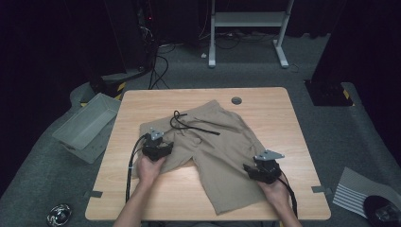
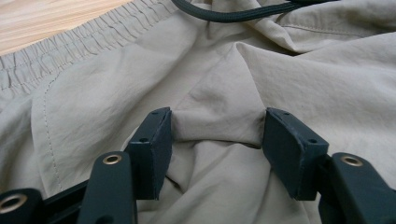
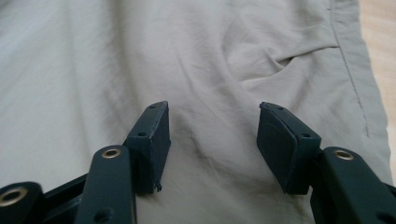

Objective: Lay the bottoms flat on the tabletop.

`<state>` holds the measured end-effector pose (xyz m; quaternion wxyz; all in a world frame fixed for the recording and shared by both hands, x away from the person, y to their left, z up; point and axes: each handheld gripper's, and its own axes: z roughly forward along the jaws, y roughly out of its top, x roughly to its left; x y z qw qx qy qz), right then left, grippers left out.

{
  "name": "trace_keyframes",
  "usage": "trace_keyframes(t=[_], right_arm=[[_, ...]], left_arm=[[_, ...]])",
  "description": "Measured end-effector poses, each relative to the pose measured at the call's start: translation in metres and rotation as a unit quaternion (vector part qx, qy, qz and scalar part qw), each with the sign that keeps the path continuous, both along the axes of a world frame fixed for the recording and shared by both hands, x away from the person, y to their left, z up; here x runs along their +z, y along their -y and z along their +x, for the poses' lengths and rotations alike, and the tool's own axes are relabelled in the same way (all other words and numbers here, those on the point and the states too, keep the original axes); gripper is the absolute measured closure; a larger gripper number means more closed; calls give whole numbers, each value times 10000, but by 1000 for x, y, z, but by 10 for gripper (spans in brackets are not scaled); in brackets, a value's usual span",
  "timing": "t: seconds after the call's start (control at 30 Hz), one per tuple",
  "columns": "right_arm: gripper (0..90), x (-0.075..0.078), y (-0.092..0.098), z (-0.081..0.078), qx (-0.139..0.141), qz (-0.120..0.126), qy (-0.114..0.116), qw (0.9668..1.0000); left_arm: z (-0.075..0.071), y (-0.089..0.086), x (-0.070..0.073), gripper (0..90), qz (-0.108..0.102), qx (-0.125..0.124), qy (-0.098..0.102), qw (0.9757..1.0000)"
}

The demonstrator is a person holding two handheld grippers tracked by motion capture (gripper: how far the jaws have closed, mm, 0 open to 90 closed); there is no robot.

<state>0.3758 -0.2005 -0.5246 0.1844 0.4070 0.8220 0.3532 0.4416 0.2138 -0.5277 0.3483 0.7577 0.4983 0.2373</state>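
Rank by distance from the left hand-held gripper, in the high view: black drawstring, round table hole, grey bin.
From the left hand-held gripper:
1. Black drawstring, just beyond it on the shorts.
2. Grey bin, on the floor at left.
3. Round table hole, far edge, right.

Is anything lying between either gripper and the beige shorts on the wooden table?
Nothing visible. The left gripper has a raised fold of the beige fabric shorts directly between its open jaws, and the right gripper hangs open right over bare fabric. The black drawstring lies farther up, near the waistband.

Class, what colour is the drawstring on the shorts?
Black drawstring; clearest in the high view.
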Motion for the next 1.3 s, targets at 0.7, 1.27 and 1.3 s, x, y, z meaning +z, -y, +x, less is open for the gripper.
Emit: trace_keyframes(t=[0.7, 1.27, 1.3], right_arm=[[414, 4, -42, 92, 20, -86, -178, 9998], [413, 0, -3, 79, -724, -17, 82, 9973], [411, 0, -3, 78, -738, -30, 87, 9972]], left_arm=[[4, 42, 0, 439, -25, -903, -22, 9959], [4, 37, 21, 398, 130, -804, -94, 9966], [-1, 32, 23, 408, 113, -749, -101, 9971]])
